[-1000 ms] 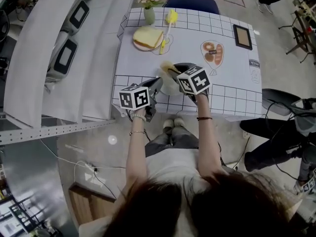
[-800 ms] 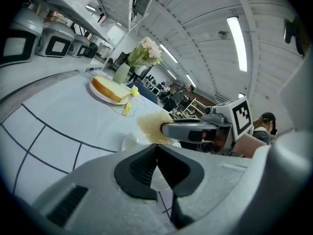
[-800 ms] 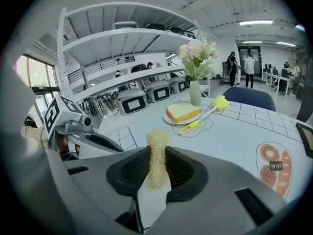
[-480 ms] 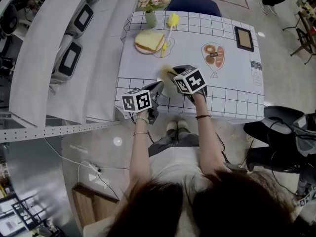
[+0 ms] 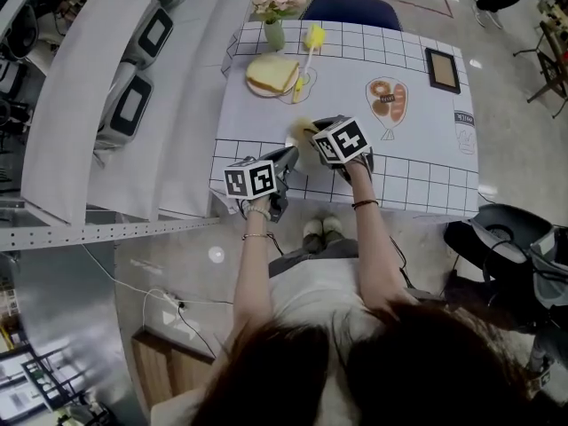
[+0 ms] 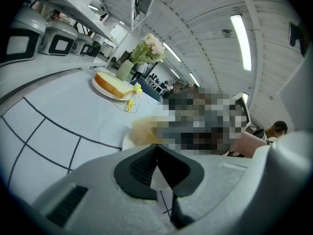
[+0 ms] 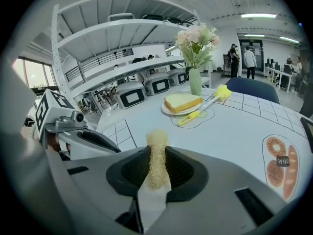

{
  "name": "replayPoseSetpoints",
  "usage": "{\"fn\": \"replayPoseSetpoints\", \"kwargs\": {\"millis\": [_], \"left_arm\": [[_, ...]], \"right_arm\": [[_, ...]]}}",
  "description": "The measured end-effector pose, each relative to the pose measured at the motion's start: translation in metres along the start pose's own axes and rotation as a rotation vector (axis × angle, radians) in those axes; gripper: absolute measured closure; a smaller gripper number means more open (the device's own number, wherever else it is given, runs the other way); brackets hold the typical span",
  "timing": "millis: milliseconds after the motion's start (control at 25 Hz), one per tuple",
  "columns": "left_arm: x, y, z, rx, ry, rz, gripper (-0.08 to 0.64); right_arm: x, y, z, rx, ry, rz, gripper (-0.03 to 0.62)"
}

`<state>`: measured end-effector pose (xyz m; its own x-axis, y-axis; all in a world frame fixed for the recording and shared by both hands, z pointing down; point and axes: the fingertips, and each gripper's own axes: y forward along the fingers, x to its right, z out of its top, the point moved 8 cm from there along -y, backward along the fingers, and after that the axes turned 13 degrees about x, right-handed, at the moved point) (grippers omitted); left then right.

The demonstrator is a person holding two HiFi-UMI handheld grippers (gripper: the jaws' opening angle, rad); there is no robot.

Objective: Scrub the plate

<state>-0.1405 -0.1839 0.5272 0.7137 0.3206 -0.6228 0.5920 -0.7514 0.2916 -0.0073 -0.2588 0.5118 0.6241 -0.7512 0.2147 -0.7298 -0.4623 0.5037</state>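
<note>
A white plate lies near the table's front edge. My left gripper is shut on its near rim; in the left gripper view a thin white edge shows between the pads, and the plate stretches ahead. My right gripper is shut on a tan loofah scrubber, which sticks up between its pads. From the head view the loofah is over the plate's far side. The same scrubber appears on the plate in the left gripper view. My left gripper is close on the left in the right gripper view.
At the table's back stand a plate with a yellow slab, a yellow brush and a vase of flowers. A small picture frame is at the back right. Shelves with appliances run along the left. A blue chair stands behind.
The right gripper with the loofah has edged slightly left over the plate. The left gripper keeps its hold in the same spot.
</note>
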Motion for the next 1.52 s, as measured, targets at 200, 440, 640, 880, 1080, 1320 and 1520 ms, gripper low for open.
{"fn": "replayPoseSetpoints", "kwargs": {"millis": [200,440,640,880,1080,1320,1520], "left_arm": [[-0.004,-0.002,-0.003,0.005,-0.011,0.009,0.549],[-0.005,-0.002,-0.004,-0.016,0.022,0.03,0.549],[-0.004,-0.001,-0.003,-0.017,0.025,0.028,0.549],[-0.004,-0.003,-0.002,0.002,0.029,0.037,0.549],[-0.003,-0.004,-0.001,0.016,0.03,0.039,0.549],[-0.002,-0.005,-0.001,0.018,0.037,0.043,0.549],[0.0,-0.005,-0.001,0.018,0.042,0.04,0.549]], "right_arm": [[-0.001,0.004,0.0,-0.007,0.003,0.01,0.512],[0.001,0.004,-0.001,-0.004,0.019,0.015,0.512],[0.003,0.003,0.0,0.007,0.032,0.016,0.512],[0.004,0.002,-0.001,0.008,0.04,0.007,0.512],[0.009,-0.002,-0.002,0.016,0.052,-0.022,0.512],[0.012,-0.008,-0.004,0.016,0.068,-0.045,0.512],[0.013,-0.012,-0.005,0.021,0.074,-0.058,0.512]]}}
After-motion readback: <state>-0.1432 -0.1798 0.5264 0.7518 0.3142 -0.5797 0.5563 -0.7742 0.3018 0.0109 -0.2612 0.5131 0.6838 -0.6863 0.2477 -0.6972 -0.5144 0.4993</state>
